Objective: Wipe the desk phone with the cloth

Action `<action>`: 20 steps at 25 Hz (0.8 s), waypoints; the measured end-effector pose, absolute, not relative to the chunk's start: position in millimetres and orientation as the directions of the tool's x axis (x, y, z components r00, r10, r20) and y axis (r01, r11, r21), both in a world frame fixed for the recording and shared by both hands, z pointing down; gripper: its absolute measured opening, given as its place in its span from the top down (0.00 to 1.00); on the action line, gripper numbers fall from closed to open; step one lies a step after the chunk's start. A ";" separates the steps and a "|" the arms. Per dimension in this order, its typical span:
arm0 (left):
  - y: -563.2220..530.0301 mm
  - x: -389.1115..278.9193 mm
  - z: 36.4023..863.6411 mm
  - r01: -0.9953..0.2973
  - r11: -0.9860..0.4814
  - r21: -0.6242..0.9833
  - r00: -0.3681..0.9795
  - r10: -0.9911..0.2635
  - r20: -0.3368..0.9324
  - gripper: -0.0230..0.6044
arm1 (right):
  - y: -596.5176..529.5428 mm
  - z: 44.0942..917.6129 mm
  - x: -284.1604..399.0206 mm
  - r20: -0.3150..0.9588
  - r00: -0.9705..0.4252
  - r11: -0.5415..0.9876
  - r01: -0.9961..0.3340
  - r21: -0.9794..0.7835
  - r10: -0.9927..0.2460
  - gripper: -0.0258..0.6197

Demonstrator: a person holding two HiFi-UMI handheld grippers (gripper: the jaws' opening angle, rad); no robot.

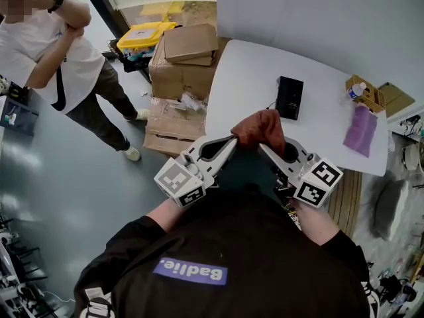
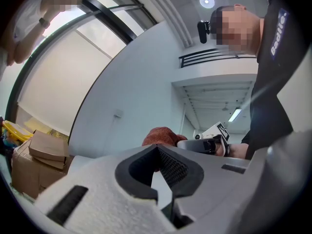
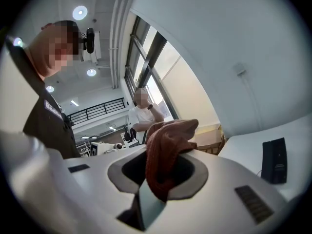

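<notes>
A white table filled the upper right of the head view, with a stack of cardboard boxes on the floor against its left edge and a yellow bin behind them. A bystander in a white shirt stood on the grey floor, well apart from the table, arms raised.

Over the table's near edge, the two grippers met at a bunched red-brown cloth held up off the surface. The right gripper was clamped on it: in its own view the fabric ran down between the jaws and rose in a fold above them. The left gripper had its jaws drawn together at the tips, and the cloth's edge sat right there, seemingly pinched.

The black desk phone lay flat on the table beyond the cloth, not touched by it or by either gripper. A purple rag lay near the table's right edge, well apart from the phone.
</notes>
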State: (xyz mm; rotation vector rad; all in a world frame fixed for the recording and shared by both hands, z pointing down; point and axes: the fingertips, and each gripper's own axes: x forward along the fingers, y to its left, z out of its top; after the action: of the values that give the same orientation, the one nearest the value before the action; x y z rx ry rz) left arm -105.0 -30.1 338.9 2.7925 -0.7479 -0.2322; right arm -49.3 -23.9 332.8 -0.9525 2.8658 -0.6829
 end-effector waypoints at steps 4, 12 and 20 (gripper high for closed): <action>-23.2 -99.9 340.7 -0.473 -0.838 0.274 0.856 -0.510 -0.083 0.95 | -17.8 335.7 -46.6 0.099 -0.811 0.711 -0.557 -0.429 -0.576 0.82; -12.5 -108.8 348.6 -0.473 -0.834 0.286 0.857 -0.511 -0.072 0.95 | -6.4 338.6 -59.4 0.104 -0.816 0.716 -0.553 -0.427 -0.568 0.82; -8.5 -109.8 353.0 -0.462 -0.839 0.287 0.863 -0.500 -0.072 0.95 | -2.4 343.0 -59.3 0.109 -0.809 0.709 -0.564 -0.424 -0.578 0.82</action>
State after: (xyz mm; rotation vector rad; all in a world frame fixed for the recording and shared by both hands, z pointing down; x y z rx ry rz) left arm -109.8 -8.5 353.0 2.7765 -0.7297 -0.2098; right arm -59.3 -2.4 343.0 -0.9606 2.8746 -0.6971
